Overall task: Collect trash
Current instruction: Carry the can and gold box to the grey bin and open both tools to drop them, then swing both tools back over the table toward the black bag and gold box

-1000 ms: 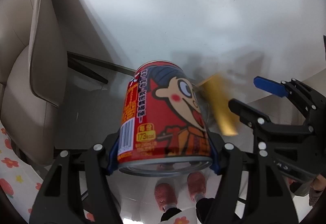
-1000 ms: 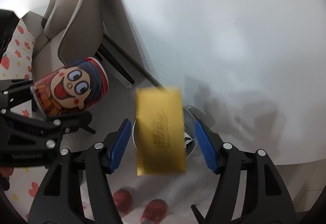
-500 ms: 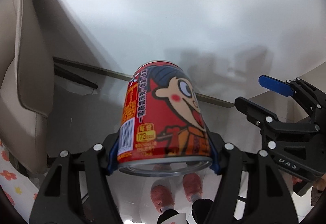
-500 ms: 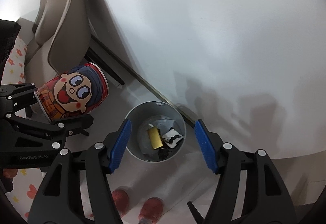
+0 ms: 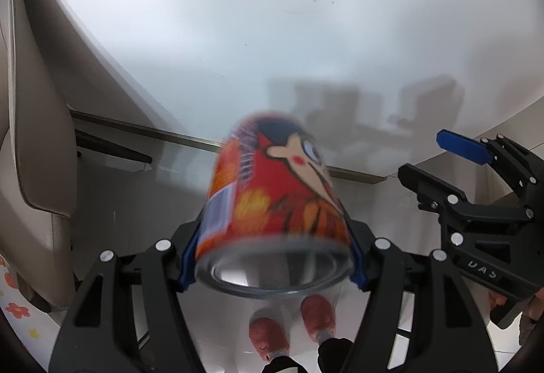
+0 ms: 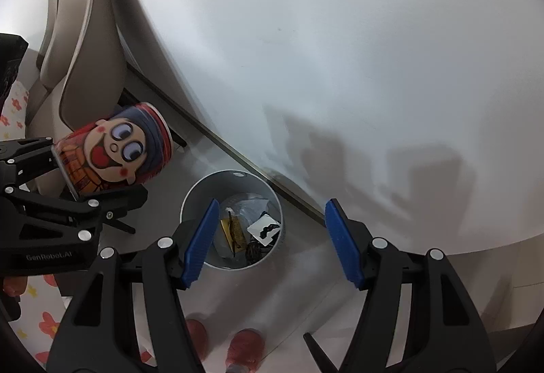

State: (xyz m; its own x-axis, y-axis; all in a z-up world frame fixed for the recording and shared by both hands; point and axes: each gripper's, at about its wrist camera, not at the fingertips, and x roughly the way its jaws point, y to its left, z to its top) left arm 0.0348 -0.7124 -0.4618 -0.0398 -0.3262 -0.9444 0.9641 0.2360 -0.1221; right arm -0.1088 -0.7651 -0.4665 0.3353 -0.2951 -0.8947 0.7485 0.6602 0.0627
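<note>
Left tool [image 5: 272, 257] gripping the red cartoon-printed drink can [image 5: 272, 199], now motion-blurred and seemingly tipping, right tool [image 6: 268, 240] wide open and empty above the round grey waste bin [image 6: 200, 196], gold packet [image 6: 233, 232] now resting inside, white surface [image 6: 340, 50] alongside.

The gold packet [image 6: 232, 230] now lies in the bin [image 6: 204, 199]; the red can [image 5: 272, 203] has blurred, seemingly slipping.

Glossy printed metal can [image 5: 272, 199] with a shiny bare rim, matt black plastic grippers with blue pads [image 6: 200, 242], smooth pale metal bin [image 6: 193, 203], matt white tabletop [image 6: 340, 50], smooth beige leather-look chair [image 6: 81, 43], fuzzy pink slippers [image 5: 268, 335]
</note>
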